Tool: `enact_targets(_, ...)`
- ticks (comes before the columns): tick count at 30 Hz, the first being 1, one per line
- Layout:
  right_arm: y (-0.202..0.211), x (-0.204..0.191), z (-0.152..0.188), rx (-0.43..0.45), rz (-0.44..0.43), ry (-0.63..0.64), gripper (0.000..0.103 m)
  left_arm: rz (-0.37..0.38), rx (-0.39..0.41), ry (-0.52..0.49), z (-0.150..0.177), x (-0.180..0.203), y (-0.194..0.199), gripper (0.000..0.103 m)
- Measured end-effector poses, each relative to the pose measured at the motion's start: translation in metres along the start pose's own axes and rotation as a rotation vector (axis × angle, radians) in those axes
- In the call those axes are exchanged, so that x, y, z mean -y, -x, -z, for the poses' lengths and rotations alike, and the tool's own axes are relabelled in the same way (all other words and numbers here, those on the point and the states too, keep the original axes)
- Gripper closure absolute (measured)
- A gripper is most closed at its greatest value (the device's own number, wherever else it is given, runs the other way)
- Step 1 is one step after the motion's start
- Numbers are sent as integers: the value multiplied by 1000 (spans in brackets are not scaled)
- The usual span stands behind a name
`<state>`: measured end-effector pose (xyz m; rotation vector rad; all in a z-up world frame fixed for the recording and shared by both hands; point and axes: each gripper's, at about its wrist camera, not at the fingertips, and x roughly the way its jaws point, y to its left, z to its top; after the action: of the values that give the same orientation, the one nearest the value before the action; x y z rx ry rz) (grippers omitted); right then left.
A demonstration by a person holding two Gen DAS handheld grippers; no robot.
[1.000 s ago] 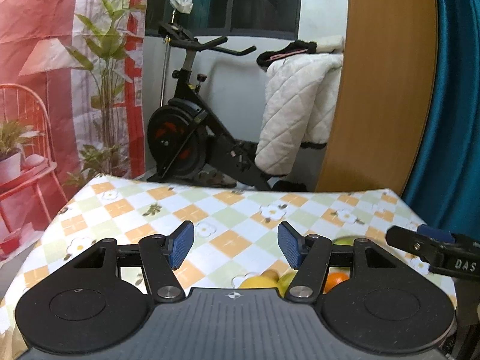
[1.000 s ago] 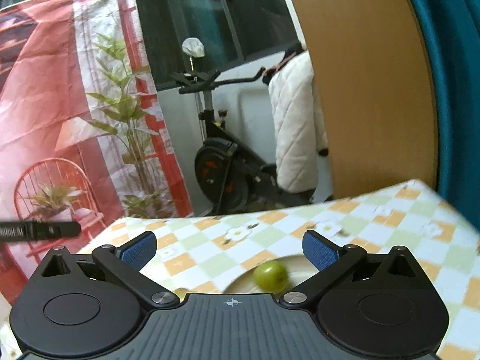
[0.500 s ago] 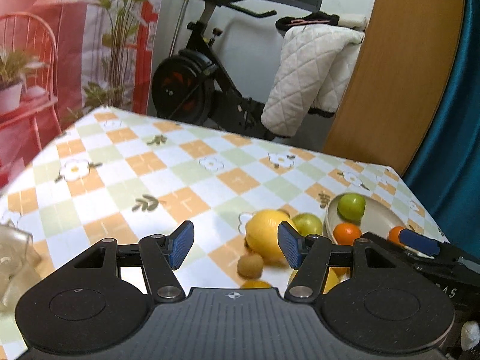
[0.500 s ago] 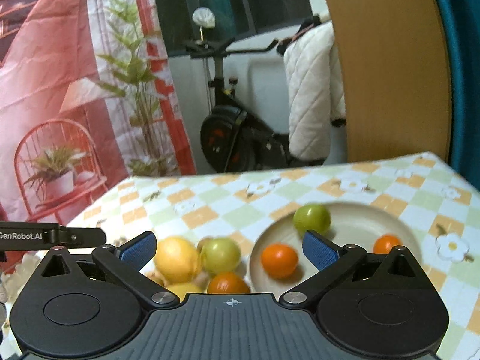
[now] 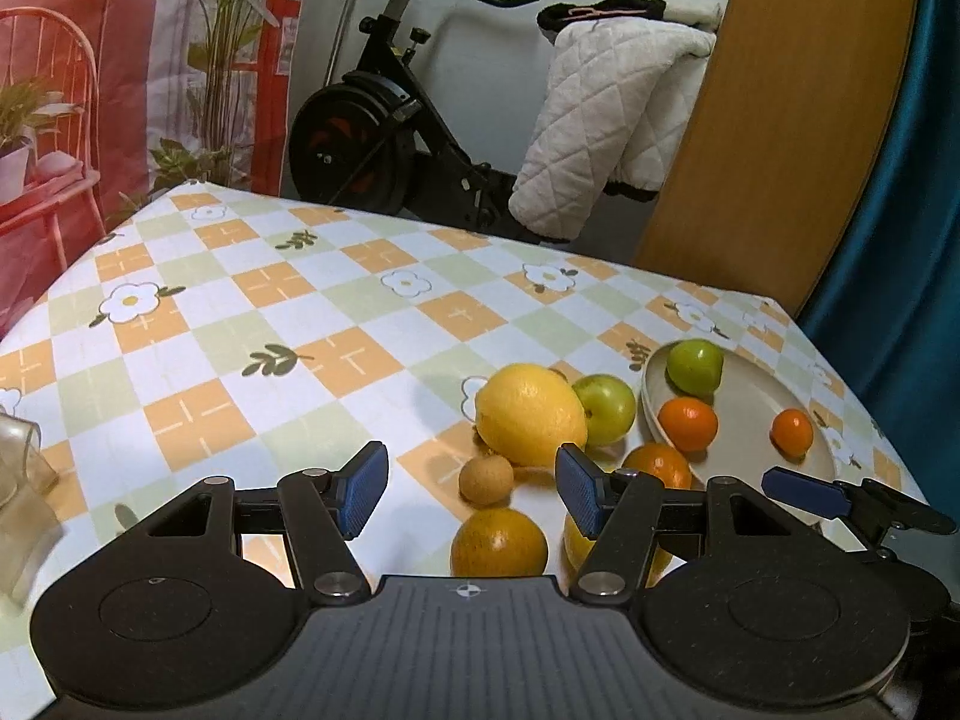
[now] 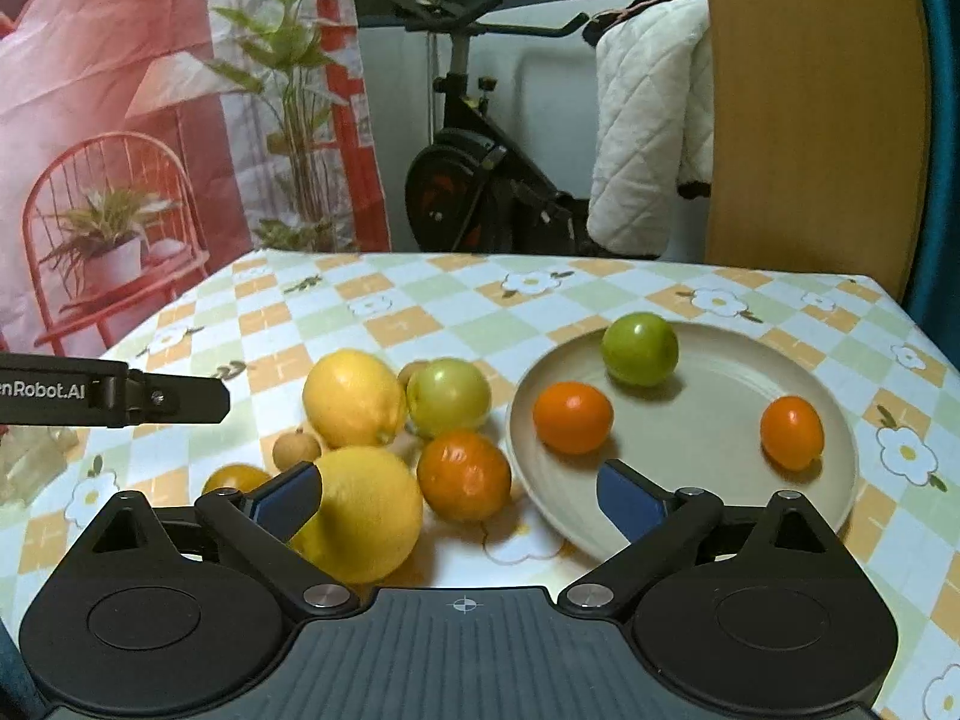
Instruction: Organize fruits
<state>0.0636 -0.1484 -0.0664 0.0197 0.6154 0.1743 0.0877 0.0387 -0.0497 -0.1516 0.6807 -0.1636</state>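
Beige and round, a plate (image 6: 708, 504) sits on the right side of a bench (image 5: 300, 324) covered in a checked, flower-printed cloth, holding three fruits: a green apple (image 6: 640, 348) at its far side, an orange (image 6: 573, 417) near its left rim and a smaller orange (image 6: 792, 432) toward its right.

Loose fruit is heaped on the cloth just left of the plate. A large lemon (image 6: 354, 397) touches a second green apple (image 6: 449, 401); in front of them lie a big yellow citrus (image 6: 366, 513) and an orange fruit (image 6: 463, 475), with a small brown longan (image 6: 296, 449) and a yellow-orange fruit (image 5: 499, 542) at the pile's left edge.

Pointing down toward the heap, the right gripper (image 6: 462, 501) has its blue-padded fingers (image 6: 630, 507) spread wide, though they have just been closing a little; the big yellow citrus lies against the left one, the other is over the plate's near rim, and nothing is gripped.

Beside it, the left gripper (image 5: 471, 489) hovers over the left edge of the pile, its fingers (image 5: 363, 489) parted about halfway and holding nothing, the longan and the yellow-orange fruit showing in the gap between them.

An exercise bike (image 5: 390, 132) draped with a quilted white blanket (image 5: 600, 126) stands behind the bench.
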Motion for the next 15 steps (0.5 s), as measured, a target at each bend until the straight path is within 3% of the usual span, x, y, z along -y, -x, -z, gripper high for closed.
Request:
enact_targets(5,0,-10,8,21,-47,60,26,12,-6,-21,3,6,-2,39)
enact_targets(15,-1,-31,18,66,-146,165,39,64,-40,-35,7,12,-8,40)
